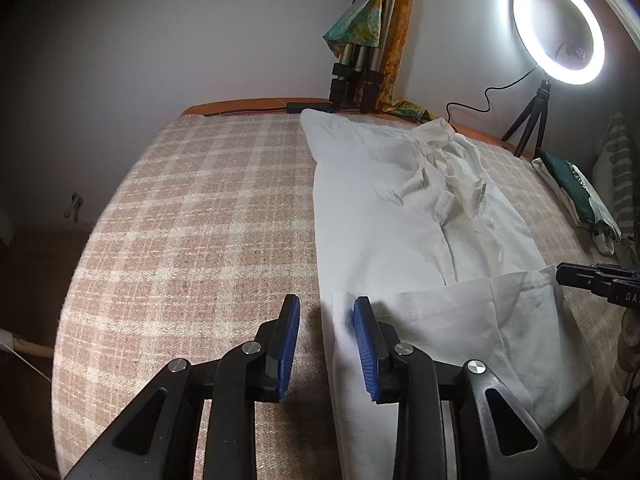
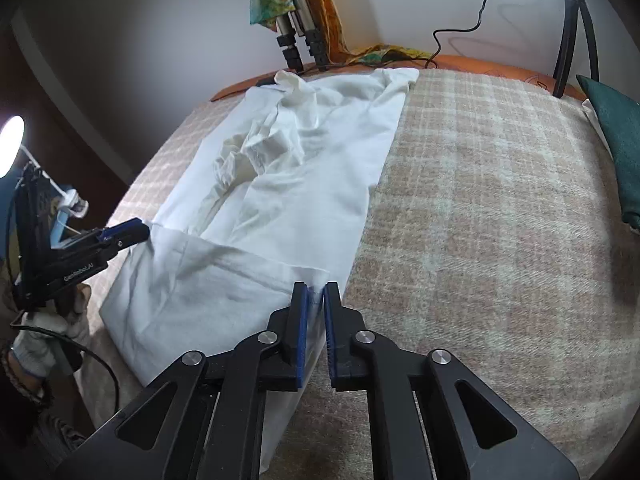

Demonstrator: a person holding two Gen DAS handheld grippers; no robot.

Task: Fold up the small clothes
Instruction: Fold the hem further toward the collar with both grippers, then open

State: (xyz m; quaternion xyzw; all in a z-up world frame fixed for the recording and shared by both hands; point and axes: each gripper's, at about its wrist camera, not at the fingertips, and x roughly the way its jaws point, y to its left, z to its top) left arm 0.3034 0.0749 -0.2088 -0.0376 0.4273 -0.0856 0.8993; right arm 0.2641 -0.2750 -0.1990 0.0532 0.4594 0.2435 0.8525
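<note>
Black tool arms, blue ribbed pads, silver screws.

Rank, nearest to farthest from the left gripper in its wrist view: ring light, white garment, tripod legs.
From the left gripper:
1. White garment, under its right finger.
2. Tripod legs, at the far table edge, centre.
3. Ring light, far right corner.

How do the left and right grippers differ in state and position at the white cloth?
The left gripper is wide open; the right gripper is nearly shut. The left holds nothing, one finger over the blanket, one over the cloth; the right pinches the cloth's edge. Both sit at the cloth's near, folded-over end.
</note>
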